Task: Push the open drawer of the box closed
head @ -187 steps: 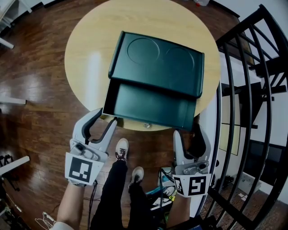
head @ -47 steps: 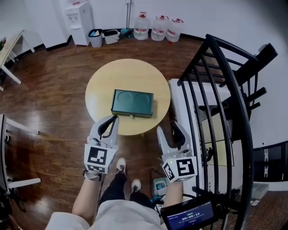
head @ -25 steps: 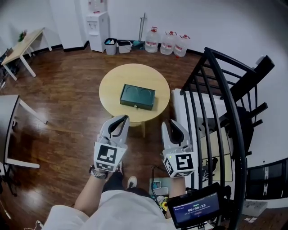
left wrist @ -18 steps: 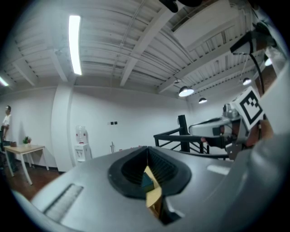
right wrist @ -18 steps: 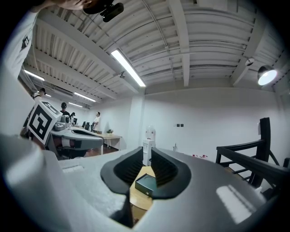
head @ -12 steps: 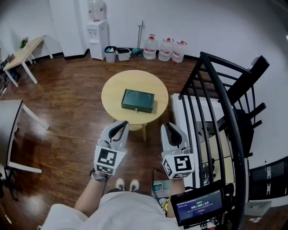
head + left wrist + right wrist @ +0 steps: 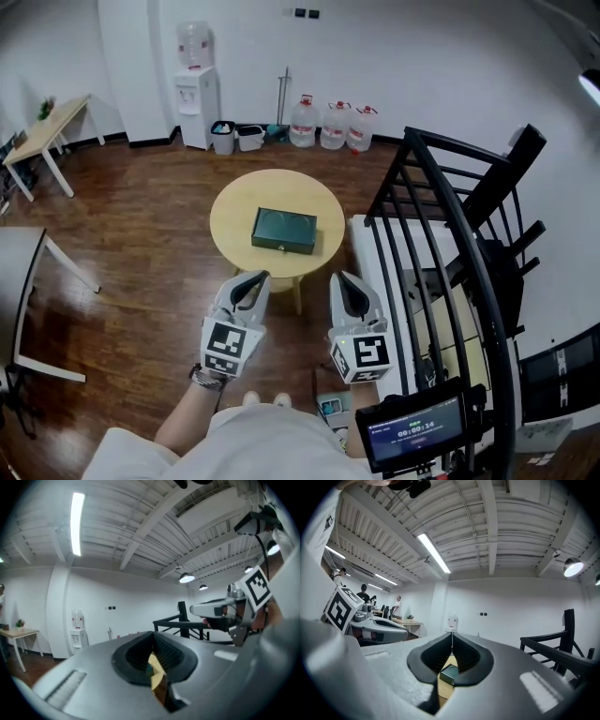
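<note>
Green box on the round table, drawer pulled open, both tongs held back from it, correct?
No: the head view shows the green box with its drawer pushed shut, not open. It does sit on the round table, with the left tongs and right tongs held back from it.

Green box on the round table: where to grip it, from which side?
Probably from above, jaws spanning its narrower front-to-back width at mid-length: the green box lies flat and low on the table, long side facing the person.

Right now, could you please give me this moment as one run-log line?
box: drawer closed, on round table | left gripper: shut, empty | right gripper: shut, empty | both: off the box
</note>
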`<state>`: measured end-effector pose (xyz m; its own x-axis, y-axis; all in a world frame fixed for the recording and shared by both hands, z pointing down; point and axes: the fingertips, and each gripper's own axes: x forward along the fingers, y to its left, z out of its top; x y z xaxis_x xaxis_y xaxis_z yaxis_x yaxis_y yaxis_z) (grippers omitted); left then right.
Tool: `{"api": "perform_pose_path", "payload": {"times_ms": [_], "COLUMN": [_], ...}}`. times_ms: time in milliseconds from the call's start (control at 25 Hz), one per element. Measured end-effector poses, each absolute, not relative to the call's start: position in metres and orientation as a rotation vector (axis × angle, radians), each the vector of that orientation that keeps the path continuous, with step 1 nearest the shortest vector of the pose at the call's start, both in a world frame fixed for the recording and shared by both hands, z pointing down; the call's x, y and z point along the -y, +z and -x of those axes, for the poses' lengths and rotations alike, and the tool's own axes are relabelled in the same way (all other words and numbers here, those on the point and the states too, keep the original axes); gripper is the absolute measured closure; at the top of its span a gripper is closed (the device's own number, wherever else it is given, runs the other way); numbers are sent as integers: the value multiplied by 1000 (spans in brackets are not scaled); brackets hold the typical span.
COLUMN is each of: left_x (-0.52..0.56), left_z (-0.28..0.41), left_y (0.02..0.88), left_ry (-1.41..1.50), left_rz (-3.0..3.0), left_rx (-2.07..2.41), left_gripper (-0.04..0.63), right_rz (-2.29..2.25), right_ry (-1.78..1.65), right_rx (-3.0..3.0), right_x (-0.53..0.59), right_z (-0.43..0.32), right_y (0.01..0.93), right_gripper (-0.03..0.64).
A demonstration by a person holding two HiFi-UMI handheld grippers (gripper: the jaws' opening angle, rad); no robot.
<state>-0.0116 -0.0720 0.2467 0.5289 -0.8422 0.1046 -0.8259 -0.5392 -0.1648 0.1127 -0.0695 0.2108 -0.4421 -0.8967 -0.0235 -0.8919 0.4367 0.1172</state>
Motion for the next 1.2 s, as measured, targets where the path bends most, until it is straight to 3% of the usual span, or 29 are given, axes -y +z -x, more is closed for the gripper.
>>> {"api": "perform_pose_path", "payload": {"times_ms": [800, 1200], "left_x": [64, 27], "left_z": [31, 42], "left_y": [230, 261], "left_ry": [-209, -302], "left_rz": [2648, 2685], "left_rx": [-1466, -1416], "left_gripper": [589, 589], "right_rz": [-1598, -1730], "right_ry": [-99, -94], "right_rx": [2677, 2586], "right_x": [67, 20], "right_z": [-89, -103], "right_y": [204, 209], "right_gripper": [614, 614]}}
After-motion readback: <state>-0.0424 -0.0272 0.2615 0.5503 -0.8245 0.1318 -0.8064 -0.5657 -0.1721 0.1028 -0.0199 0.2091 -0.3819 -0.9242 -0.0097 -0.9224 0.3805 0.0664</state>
